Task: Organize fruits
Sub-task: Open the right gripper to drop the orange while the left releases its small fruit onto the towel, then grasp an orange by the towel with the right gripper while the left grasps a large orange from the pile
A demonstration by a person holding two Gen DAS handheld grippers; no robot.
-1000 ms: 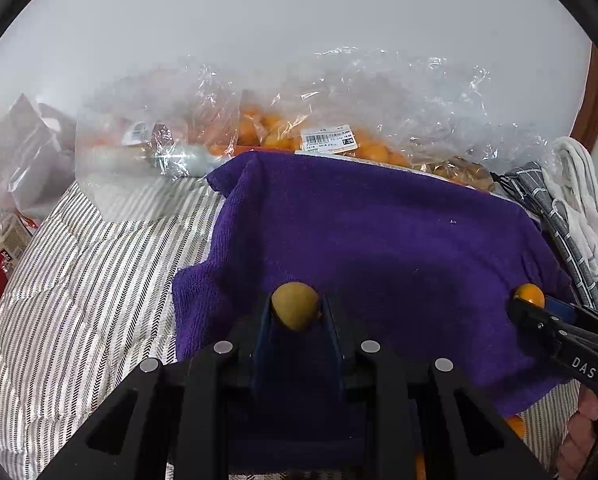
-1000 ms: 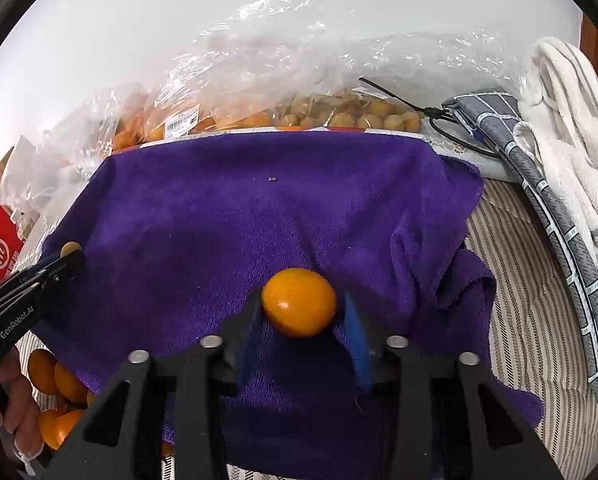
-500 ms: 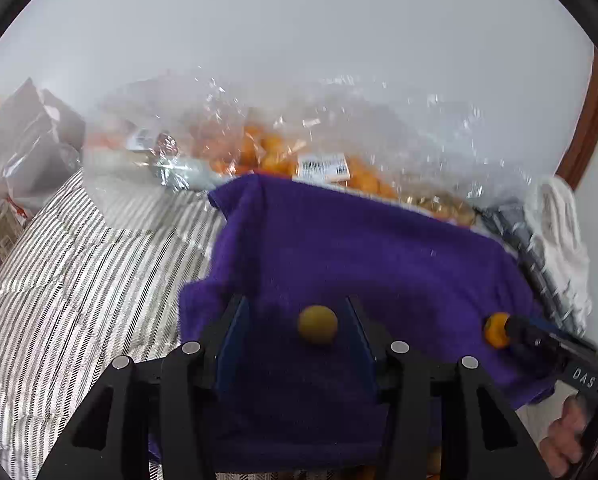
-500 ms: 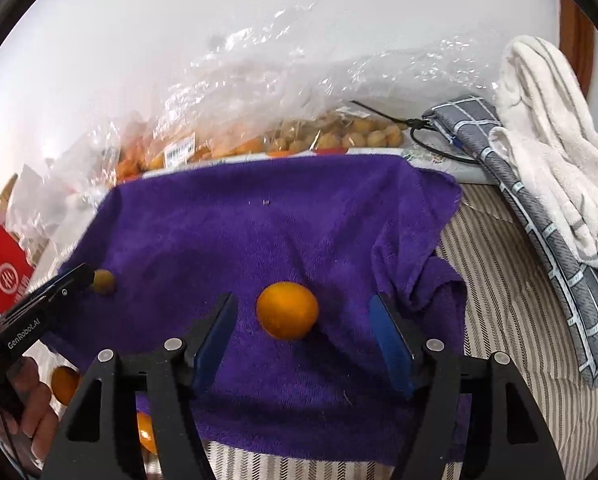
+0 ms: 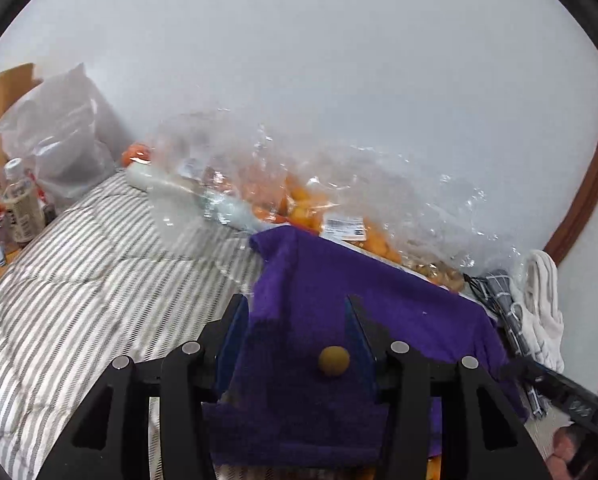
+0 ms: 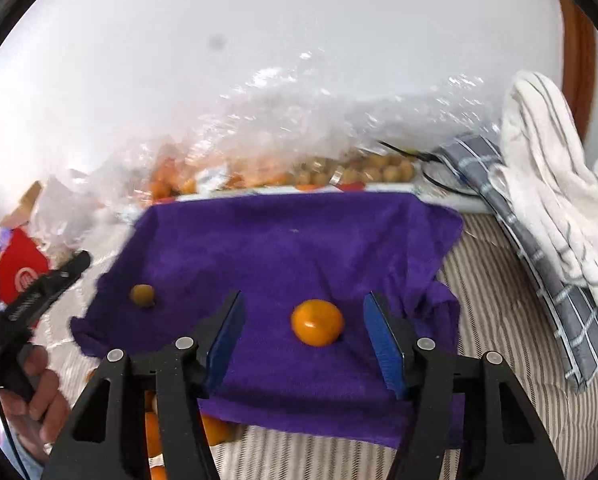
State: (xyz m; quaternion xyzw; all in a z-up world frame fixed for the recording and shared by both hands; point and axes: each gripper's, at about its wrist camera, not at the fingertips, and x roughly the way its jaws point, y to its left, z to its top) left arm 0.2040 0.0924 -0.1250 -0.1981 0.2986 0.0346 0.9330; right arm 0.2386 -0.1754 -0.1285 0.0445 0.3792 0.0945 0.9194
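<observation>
The left wrist camera is looking forward between its own left gripper (image 5: 295, 330) fingers, close over the purple towel (image 5: 339, 292), facing the wall. The right wrist camera is looking the same way from further right, between the right gripper (image 6: 304, 322) fingers. Both are sharing the towel, the small yellow fruit (image 5: 333, 360) and the plastic bags (image 5: 299, 184) behind.

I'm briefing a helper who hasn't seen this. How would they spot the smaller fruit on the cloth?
Find the purple towel spread on the striped bedding. Two round fruits sit on it, apart; the small fruit lies near its left edge, duller and yellower than the bright orange one.
</observation>
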